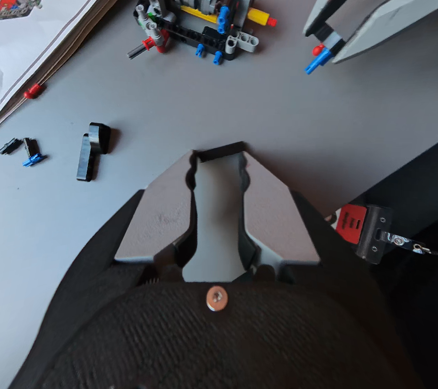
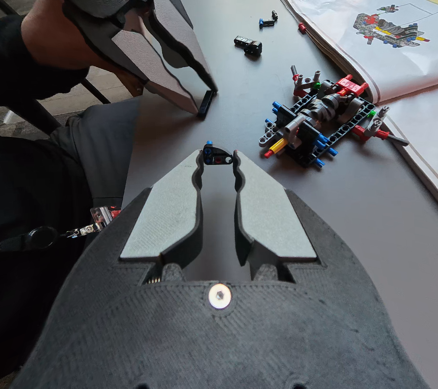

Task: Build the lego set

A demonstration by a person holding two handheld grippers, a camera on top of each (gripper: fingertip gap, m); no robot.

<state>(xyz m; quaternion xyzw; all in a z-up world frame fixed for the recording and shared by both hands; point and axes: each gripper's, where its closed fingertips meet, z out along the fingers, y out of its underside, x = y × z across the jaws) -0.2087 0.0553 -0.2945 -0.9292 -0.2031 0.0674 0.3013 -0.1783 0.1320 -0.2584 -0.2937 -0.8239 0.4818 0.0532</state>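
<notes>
The part-built lego model (image 1: pixel 194 5) of grey, black, red, blue and yellow pieces sits on the grey table, also in the right wrist view (image 2: pixel 327 121). My left gripper (image 1: pixel 220 152) is shut on a short black beam (image 1: pixel 221 152), held across its tips above the table; the beam also shows in the right wrist view (image 2: pixel 206 103). My right gripper (image 2: pixel 218 157) is shut on a small black plate piece (image 2: pixel 217 156) with blue and red pins. It shows at the upper right of the left wrist view (image 1: pixel 327 45), right of the model.
An open instruction booklet (image 1: pixel 47 29) lies left of the model, also in the right wrist view (image 2: pixel 369 29). A black bent beam (image 1: pixel 93 152), a small black-and-blue piece (image 1: pixel 32 152) and a red pin (image 1: pixel 33 91) lie loose. The table edge and a person's lap with a lanyard clip (image 1: pixel 369 233) are at the right. Left tips to right tips: about 10 cm.
</notes>
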